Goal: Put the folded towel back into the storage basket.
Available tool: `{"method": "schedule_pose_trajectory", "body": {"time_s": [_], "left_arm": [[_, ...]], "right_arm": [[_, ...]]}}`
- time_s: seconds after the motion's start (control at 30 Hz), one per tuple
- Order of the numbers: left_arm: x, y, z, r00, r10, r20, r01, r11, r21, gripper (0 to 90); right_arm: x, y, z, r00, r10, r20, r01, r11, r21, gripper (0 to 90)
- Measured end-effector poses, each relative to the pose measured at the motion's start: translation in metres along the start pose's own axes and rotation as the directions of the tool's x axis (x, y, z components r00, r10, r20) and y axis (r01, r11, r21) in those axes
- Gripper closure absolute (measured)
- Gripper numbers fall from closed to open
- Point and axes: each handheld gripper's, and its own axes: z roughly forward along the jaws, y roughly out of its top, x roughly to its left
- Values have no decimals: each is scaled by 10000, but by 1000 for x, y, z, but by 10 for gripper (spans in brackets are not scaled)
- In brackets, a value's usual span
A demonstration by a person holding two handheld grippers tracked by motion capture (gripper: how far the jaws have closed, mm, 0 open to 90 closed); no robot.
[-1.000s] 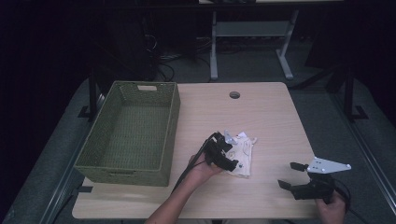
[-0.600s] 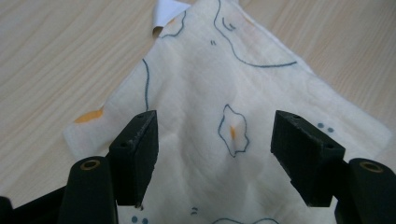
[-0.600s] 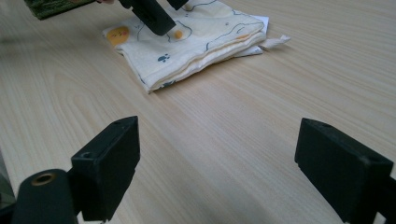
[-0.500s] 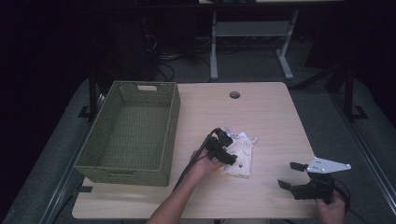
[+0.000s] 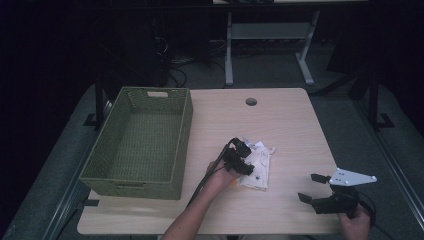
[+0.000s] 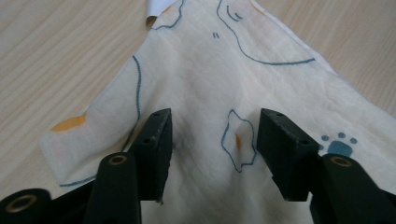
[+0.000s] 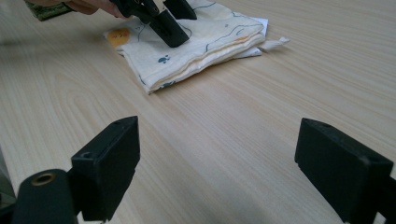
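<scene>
Cream printed cloth (image 5: 257, 167) lies folded near table centre, right of the wicker basket (image 5: 137, 145). I hold my left gripper (image 6: 212, 140) over it, jaws parted astride a fold — nothing pinched yet. Right gripper (image 5: 316, 187) waits wide open, empty, near-right — clear of the work.

No words, numbers or brand marks can be read anywhere here. The folded cream cloth (image 6: 219, 88) on the pale wooden table (image 5: 290, 125) carries only drawn marks: thin blue outlines, orange patches and a small blue paw print (image 6: 337, 144), no lettering. The woven green basket (image 5: 137, 145) bears no label.
</scene>
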Motion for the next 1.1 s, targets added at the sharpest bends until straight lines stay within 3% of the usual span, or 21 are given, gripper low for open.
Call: {"method": "schedule_pose_trajectory", "body": {"time_s": [0.33, 0.6, 0.93, 0.97, 1.03, 1.1], "left_arm": [[-3, -1, 0, 9999, 129, -90, -130, 9998, -158, 602], [-5, -1, 0, 9996, 259, -103, -261, 9995, -167, 755], [5, 0, -2, 9983, -302, 492, 303, 9995, -4, 823], [7, 0, -3, 9968, -460, 650, 463, 9989, -30, 823], [15, -1, -5, 9879, -924, 1248, 945, 9955, -108, 826], [18, -1, -9, 9813, -1233, 1481, 1292, 9911, -309, 826]], "right_arm": [[0, 0, 0, 10000, -28, -9, 28, 10000, 22, 135], [0, 0, 0, 10000, -51, 3, 51, 10000, 36, 135], [-3, -2, -5, 9999, 29, 98, -28, 9999, -163, 135], [-4, -2, -6, 9999, 98, 90, -96, 9997, -204, 135], [-4, -2, -5, 9999, 122, 88, -120, 9997, -192, 135], [-3, -2, -5, 9999, 127, 114, -125, 9998, -147, 135]]}}
